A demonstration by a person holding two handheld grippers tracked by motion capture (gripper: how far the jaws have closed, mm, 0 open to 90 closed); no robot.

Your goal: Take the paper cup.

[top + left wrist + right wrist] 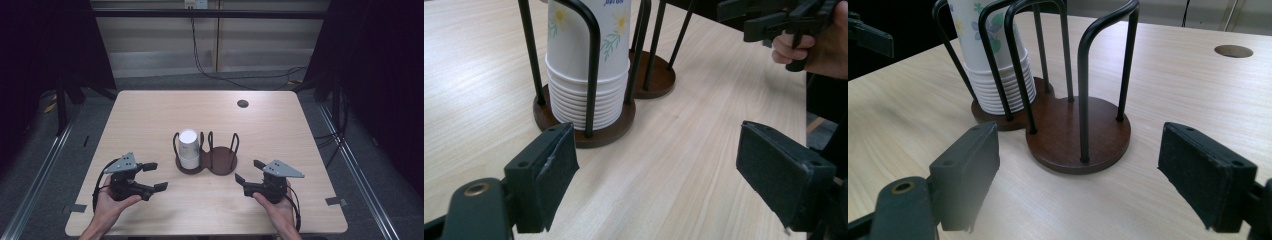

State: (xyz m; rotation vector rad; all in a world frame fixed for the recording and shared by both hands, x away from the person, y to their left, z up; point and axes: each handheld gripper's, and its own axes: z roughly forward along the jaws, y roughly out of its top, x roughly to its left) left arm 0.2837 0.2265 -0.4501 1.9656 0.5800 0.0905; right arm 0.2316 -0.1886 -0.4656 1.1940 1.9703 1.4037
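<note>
Stack of paper cups (189,148), white with a daisy print, nested upside-down in the left bay of a two-bay cup holder (206,161); wire hoops ring the stack and keep it upright. Right bay (1083,131) bare down to its brown wooden base, presumably free to receive cups. Holder set at mid-worktop (150,115), within equal reach of both hands.

Left tongs (152,176): spread wide, nothing between the pads, held low just off the worktop and aimed toward the cup stack; well apart from the holder. Right tongs (249,171): likewise spread, gripping nothing, aimed at the holder from the other side, apart from it.

Judgement: symmetric ready posture, both tongs pre-opened for an approach; stack untouched. Hoops likely to block a side grasp low down, so access from above the hoop tops looks necessary.

Round grommet hole (243,103) near the far edge of the worktop.
</note>
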